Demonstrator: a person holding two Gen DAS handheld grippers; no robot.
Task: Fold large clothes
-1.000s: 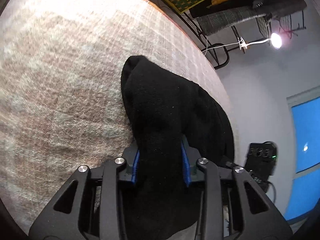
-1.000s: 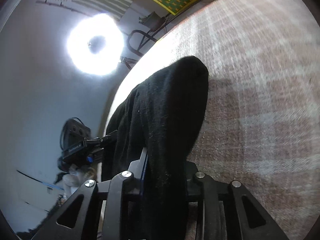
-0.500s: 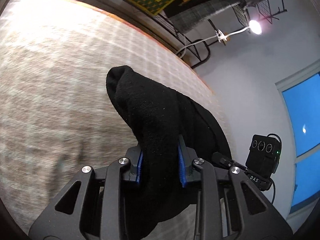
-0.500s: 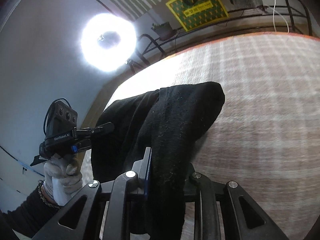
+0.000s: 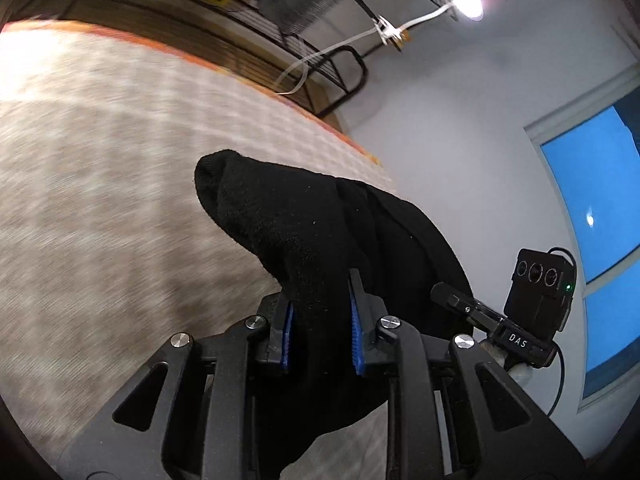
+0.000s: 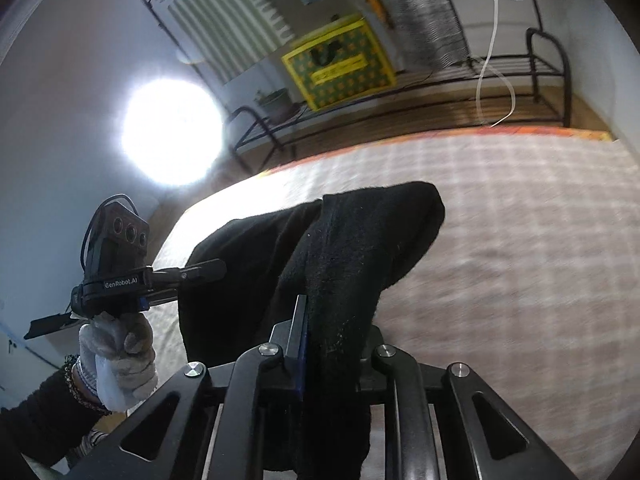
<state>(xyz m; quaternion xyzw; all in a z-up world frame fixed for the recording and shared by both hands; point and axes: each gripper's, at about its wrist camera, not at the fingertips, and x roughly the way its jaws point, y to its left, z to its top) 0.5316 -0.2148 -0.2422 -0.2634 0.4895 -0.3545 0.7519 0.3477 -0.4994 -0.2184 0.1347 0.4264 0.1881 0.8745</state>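
While both my tongs are clamped on the black garment (image 5: pixel 304 232), it hangs lifted above the checked bedcover (image 5: pixel 100 168), a bunched corner poking past each pair of pads; my left gripper (image 5: pixel 320 320) pinches one corner between its blue pads, my right gripper (image 6: pixel 332 344) pinches another, the cloth draped between them; to fold well, I judge, I should keep both corners level and taut, carry them across together, and lay the edge down square before letting go, since slack would wrinkle the fold; from the right wrist view my gloved left hand (image 6: pixel 116 356) grips its handle upright, wrist cocked, tool aimed toward the far side of the bed, both views angled slightly upward.
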